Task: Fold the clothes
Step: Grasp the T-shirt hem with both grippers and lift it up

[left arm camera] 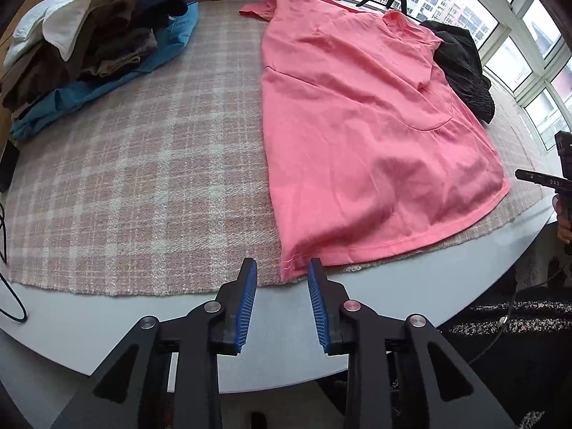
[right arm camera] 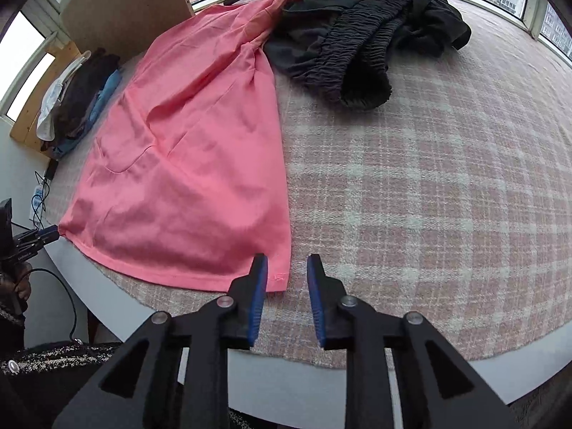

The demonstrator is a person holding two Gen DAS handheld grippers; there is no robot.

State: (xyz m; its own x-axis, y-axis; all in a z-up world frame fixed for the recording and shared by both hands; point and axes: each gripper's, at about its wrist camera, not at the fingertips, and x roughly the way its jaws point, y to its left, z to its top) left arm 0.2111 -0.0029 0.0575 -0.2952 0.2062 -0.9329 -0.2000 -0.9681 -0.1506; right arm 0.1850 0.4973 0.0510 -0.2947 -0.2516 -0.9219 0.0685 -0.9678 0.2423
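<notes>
Our left gripper [left arm camera: 282, 268] and right gripper [right arm camera: 287, 264] stand partly open, seemingly gripping nothing, at the pink T-shirt's [left arm camera: 357, 125] hem corners.

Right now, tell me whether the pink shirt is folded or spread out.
Partly folded. The pink shirt lies flat on the plaid cloth, one sleeve tucked over its body, its hem unfolded at the near edge.

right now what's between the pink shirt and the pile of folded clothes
Only bare plaid cloth lies between the pink shirt and the pile of folded clothes, seen in the left wrist view.
</notes>
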